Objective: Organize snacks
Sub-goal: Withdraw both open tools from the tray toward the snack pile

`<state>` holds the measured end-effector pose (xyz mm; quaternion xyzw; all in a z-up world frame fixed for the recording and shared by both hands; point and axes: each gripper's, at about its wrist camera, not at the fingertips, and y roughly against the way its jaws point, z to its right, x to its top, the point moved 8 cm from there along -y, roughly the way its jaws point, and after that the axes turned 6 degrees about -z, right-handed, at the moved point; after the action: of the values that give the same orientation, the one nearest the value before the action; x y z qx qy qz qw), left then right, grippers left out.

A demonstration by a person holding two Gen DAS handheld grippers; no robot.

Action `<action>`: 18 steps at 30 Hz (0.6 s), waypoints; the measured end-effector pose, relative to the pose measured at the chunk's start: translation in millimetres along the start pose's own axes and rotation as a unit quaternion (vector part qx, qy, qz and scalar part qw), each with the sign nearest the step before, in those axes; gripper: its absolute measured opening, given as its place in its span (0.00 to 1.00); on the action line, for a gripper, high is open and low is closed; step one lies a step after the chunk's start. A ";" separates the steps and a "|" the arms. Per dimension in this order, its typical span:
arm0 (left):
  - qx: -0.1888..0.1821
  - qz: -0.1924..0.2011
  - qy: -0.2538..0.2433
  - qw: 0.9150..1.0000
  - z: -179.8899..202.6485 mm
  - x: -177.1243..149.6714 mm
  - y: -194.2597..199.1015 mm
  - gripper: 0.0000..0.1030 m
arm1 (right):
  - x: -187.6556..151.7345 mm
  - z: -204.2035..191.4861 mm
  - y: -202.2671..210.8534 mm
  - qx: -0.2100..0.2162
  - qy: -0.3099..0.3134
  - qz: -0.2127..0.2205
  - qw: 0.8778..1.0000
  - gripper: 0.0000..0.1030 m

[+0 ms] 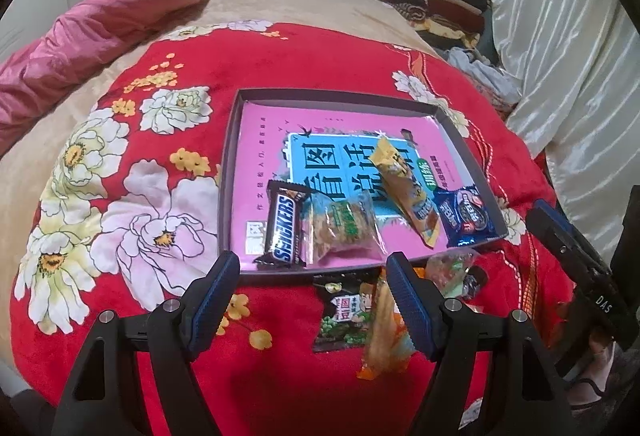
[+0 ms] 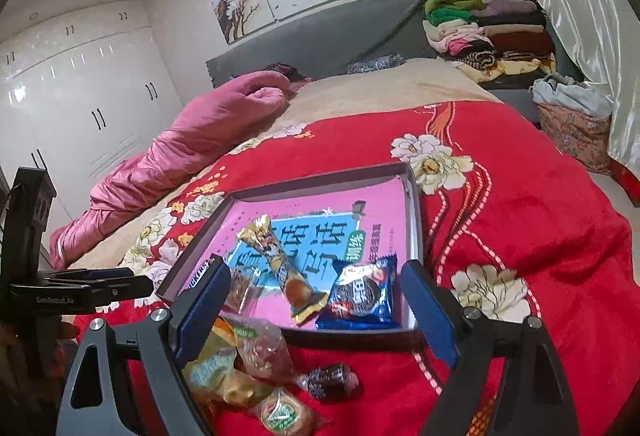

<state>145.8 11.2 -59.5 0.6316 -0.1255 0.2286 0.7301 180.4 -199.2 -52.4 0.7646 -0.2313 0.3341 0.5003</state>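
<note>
A shallow dark box (image 1: 340, 93) lined with a pink book lies on the red floral blanket (image 1: 132, 164). Inside it are a Snickers bar (image 1: 282, 224), a clear-wrapped cracker (image 1: 344, 230), a yellow bar (image 1: 404, 188) and a blue Oreo pack (image 1: 462, 216). My left gripper (image 1: 312, 258) stands open just before the box's near wall, above a black-green pea packet (image 1: 342, 316) and an orange packet (image 1: 384, 336). My right gripper (image 2: 316, 268) is open over the box's (image 2: 320, 178) near corner. Loose packets (image 2: 236, 360), a dark candy (image 2: 330, 382) and a round biscuit (image 2: 282, 414) lie beneath it.
A pink quilt (image 2: 180, 152) runs along the bed's left side. Folded clothes (image 2: 492, 32) are stacked at the headboard, with a floral bag (image 2: 572, 128) and a white curtain (image 1: 560, 36) to the right. White wardrobes (image 2: 80, 96) stand at far left.
</note>
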 end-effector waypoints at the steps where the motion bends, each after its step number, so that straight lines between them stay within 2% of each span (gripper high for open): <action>1: -0.001 0.000 -0.001 1.000 1.0 -0.8 0.1 0.75 | -2.2 0.6 0.5 -0.004 -0.001 -0.002 1.000 0.84; 18: -0.024 -0.016 -0.022 0.999 9.8 -21.2 0.9 0.75 | -32.5 -0.4 12.2 -0.039 -0.005 -0.031 0.999 0.84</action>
<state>128.1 -2.1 -67.1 0.6205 -0.1364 0.1997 0.7460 150.1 -203.0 -69.0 0.7532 -0.2229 0.3054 0.5383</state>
